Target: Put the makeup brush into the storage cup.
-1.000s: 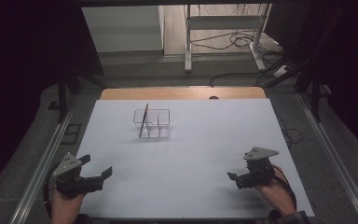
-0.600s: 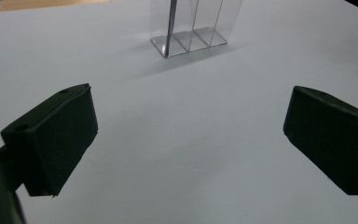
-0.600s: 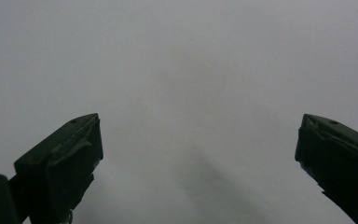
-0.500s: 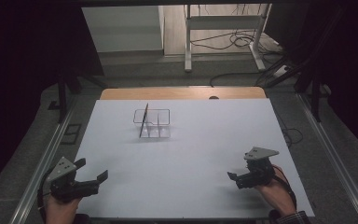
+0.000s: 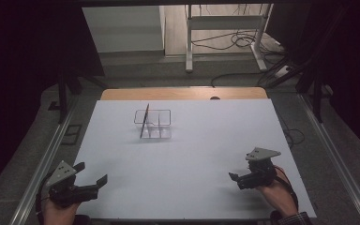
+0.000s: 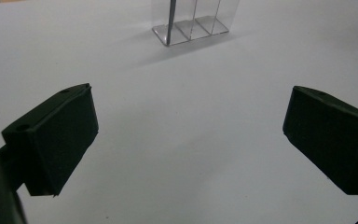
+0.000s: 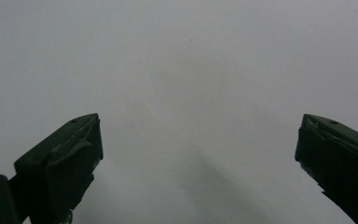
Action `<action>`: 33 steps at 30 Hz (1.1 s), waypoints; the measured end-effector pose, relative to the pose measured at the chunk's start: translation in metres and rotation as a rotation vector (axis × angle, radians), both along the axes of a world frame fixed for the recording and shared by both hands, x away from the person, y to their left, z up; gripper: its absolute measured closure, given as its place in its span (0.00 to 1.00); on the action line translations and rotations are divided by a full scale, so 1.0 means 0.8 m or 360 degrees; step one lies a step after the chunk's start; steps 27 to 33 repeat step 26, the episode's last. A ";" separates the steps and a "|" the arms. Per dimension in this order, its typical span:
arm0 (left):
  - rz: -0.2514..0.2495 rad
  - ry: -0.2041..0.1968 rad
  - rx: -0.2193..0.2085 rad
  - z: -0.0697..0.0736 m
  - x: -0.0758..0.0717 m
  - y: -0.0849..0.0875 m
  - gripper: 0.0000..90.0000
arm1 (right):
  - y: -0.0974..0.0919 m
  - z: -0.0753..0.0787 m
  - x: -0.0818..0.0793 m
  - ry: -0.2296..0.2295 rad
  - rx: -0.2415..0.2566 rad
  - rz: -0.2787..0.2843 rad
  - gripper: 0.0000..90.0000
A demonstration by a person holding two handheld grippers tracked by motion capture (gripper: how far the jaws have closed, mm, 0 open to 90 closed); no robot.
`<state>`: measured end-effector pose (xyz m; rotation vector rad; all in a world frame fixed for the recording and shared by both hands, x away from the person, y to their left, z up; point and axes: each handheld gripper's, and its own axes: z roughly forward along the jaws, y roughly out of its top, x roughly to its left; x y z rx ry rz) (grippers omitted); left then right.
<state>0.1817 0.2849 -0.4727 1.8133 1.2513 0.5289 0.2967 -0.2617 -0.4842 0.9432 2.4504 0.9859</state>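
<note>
A clear acrylic organiser [image 5: 156, 124] with several compartments stands on the white table [image 5: 197, 154], left of centre and toward the far side. A thin dark stick [image 5: 144, 121] leans upright in its left end. My left gripper [image 5: 92, 172] is open near the front left corner, well short of the organiser. In the left gripper view its jaws [image 6: 189, 126] stand wide apart with nothing between them, and the organiser [image 6: 196, 25] and stick [image 6: 171, 18] lie ahead. My right gripper [image 5: 236, 180] sits near the front right. Its own view has the gripper [image 7: 198, 154] open over bare table.
A wooden strip [image 5: 183, 93] borders the table's far edge. Metal rails [image 5: 47, 159] run along both sides. Beyond the table stand a white frame [image 5: 225, 28] and loose cables [image 5: 243, 42] on the floor. Dark curtains hang left and right.
My left gripper has drifted a little left and toward the near edge, staying open. The right gripper and the organiser have not moved.
</note>
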 end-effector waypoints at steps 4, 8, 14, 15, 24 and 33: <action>-0.0002 0.0014 0.0027 -0.001 -0.001 -0.002 0.04 | 0.000 0.000 0.000 0.0000 0.0002 0.0000 0.01; -0.0008 0.0032 0.0042 -0.002 -0.001 -0.004 0.04 | 0.000 0.000 0.000 0.0000 0.0001 -0.0001 0.01; -0.0028 0.0065 0.0067 -0.007 0.000 -0.009 0.04 | 0.000 0.000 0.000 0.0001 -0.0001 0.0000 0.01; -0.0032 0.0075 0.0077 -0.008 0.001 -0.010 0.04 | 0.000 0.000 0.000 0.0002 -0.0002 -0.0001 0.01; -0.0046 0.0144 0.0138 -0.017 0.005 -0.016 0.04 | 0.000 0.000 0.000 0.0001 -0.0007 0.0003 0.01; -0.0042 0.0147 0.0136 -0.017 0.006 -0.016 0.04 | 0.000 -0.001 0.000 0.0000 -0.0011 0.0005 0.01</action>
